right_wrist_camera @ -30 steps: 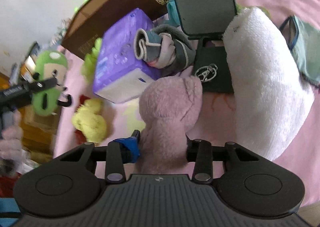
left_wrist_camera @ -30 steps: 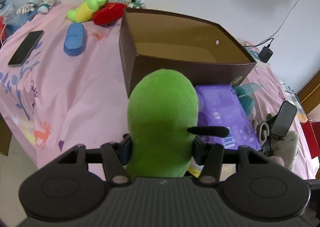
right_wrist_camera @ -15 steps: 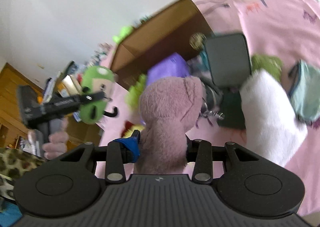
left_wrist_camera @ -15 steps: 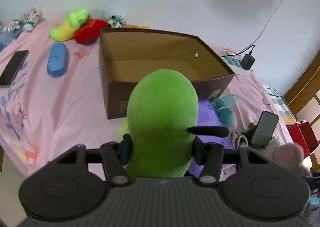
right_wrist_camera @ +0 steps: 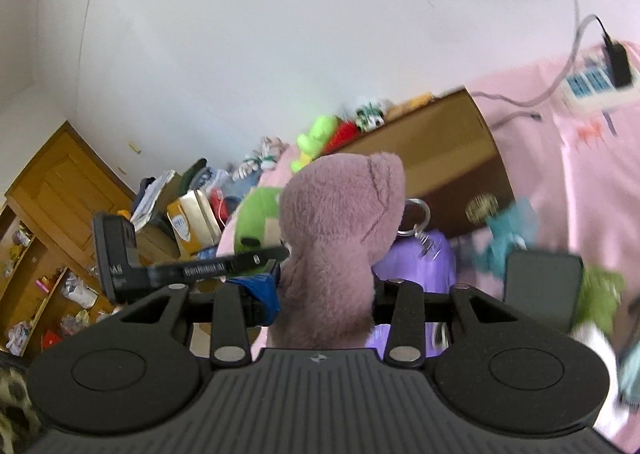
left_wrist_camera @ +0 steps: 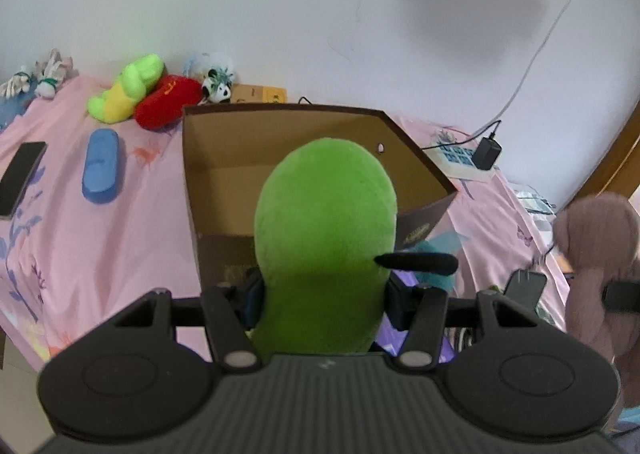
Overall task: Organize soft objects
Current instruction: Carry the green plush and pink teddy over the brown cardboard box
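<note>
Your left gripper (left_wrist_camera: 325, 290) clamping the green plush toy (left_wrist_camera: 325, 230) before the open cardboard box (left_wrist_camera: 224, 157), your right gripper (right_wrist_camera: 327, 294) gripping the mauve plush toy (right_wrist_camera: 340, 230) beside it

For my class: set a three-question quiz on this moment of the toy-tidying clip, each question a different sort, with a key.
1. True or false: the brown box already holds several toys.
2. Which toy does the right hand-held gripper hold? A) blue cushion B) mauve plush C) red plush
3. Fill in: the left hand-held gripper is shut on the ___ plush.

Key:
1. False; the part of its inside that shows is bare.
2. B
3. green
</note>
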Tool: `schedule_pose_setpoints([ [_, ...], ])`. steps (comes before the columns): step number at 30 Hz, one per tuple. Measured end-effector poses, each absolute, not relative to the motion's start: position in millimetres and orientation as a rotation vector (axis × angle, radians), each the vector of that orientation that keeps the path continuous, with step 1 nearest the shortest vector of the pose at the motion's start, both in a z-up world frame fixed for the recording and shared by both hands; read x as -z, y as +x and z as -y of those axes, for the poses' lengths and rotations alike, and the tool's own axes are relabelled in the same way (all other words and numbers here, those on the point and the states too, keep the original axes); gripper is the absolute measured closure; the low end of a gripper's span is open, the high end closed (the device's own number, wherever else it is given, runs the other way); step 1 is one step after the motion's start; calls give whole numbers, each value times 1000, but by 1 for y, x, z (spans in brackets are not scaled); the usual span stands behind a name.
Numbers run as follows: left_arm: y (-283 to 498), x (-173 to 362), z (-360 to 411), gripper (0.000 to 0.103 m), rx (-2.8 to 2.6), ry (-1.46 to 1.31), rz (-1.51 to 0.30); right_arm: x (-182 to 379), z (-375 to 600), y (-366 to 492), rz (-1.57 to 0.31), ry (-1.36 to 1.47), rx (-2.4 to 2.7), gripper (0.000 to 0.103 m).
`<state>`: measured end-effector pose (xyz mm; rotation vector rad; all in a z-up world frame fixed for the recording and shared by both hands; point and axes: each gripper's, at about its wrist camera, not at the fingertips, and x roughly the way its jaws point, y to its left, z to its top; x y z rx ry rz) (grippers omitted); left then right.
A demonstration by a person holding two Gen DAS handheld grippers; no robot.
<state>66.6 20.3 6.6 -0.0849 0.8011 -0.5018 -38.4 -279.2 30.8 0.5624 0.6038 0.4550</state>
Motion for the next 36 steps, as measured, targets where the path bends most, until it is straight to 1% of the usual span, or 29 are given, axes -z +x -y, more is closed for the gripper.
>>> schedule_pose_setpoints([
  [11,114,-24,-2,46,413,-60,-784,-66,272,37,-549,384,-415,80],
  [19,158,-23,12,46,345,-49,-775,-72,267,114,-530,316,-376,80],
  [23,178,-14,20,46,298,-37,-783,-60,255,151,-568,263,-355,80],
  [27,193,3,28,46,255,-17,-820,-30,243,183,-666,229,-334,80],
  [30,204,19,31,46,234,-20,-863,-6,231,196,-731,183,-325,80],
  [36,219,41,36,45,195,-20,-919,25,216,219,-848,169,-337,80],
])
